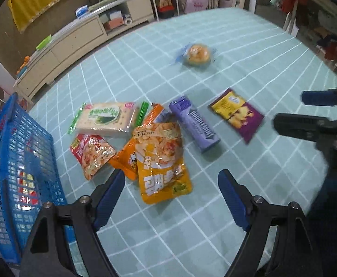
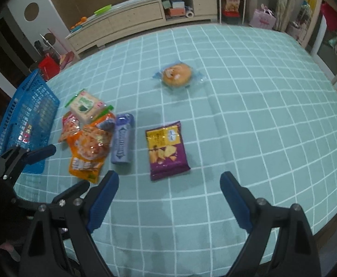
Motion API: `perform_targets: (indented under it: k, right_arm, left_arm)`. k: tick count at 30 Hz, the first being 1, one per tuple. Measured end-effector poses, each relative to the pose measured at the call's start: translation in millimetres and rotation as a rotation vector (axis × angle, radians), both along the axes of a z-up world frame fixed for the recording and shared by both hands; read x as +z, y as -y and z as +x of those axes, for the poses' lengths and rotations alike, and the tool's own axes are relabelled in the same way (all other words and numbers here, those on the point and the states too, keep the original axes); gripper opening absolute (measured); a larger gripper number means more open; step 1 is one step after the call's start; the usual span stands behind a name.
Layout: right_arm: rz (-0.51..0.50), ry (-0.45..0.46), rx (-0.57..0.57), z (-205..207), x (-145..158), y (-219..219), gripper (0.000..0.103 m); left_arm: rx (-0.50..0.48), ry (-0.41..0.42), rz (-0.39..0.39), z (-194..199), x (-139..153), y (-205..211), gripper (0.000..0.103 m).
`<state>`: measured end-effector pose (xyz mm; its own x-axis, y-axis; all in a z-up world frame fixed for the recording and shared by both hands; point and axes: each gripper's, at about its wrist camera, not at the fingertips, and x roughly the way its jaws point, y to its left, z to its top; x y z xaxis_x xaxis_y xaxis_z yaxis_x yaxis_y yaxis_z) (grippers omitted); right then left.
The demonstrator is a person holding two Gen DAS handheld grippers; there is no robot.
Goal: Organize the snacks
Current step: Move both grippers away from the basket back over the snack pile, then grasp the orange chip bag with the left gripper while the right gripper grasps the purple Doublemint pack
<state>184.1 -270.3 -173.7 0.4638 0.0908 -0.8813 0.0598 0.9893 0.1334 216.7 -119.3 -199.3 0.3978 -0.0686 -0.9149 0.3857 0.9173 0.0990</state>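
Snacks (image 1: pixel 160 159) in glossy crinkled pouches, latticed plastic basket (image 1: pixel 18 161)

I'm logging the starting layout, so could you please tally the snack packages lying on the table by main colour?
Orange or yellow pouches: 2, large pouch, smaller pouch
Purple: 2, long pack, chip bag
Red: 1, packet
Green and cream: 1, cracker pack
Clear wrap: 1, bun
Total: 7

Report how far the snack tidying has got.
Done: little; the blue basket may hold one red packet, seen unclearly through the mesh. In hand: nothing; left claw and right claw are both open. Left: the overlapping packets, purple tube, purple chip bag and wrapped bun.
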Motion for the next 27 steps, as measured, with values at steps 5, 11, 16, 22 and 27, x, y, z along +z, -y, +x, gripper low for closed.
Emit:
perform_targets:
  k: [5,11,16,22,27]
  right_arm:
    - [0.019,-0.013,-0.019,3.1,-10.1,8.0,0.092]
    - [0.032,-0.028,-0.041,5.9,-20.7,18.0,0.092]
    - [0.040,-0.034,-0.054,4.2,-23.8,24.8,0.092]
    - [0.039,-0.039,-0.046,1.7,-24.3,19.7,0.092]
    - [0.034,-0.039,-0.030,-2.2,-19.8,13.1,0.092]
  left_arm:
    - [0.006,-0.041,0.031,16.2,-20.4,2.1,0.081]
    - [0.025,-0.051,0.060,30.1,-36.2,5.4,0.081]
    - [0.045,-0.117,-0.003,33.9,-42.9,4.2,0.068]
    - [0.065,-0.163,-0.059,22.4,-43.0,2.2,0.038]
    - [0.067,-0.152,-0.120,9.9,-30.9,-6.5,0.019]
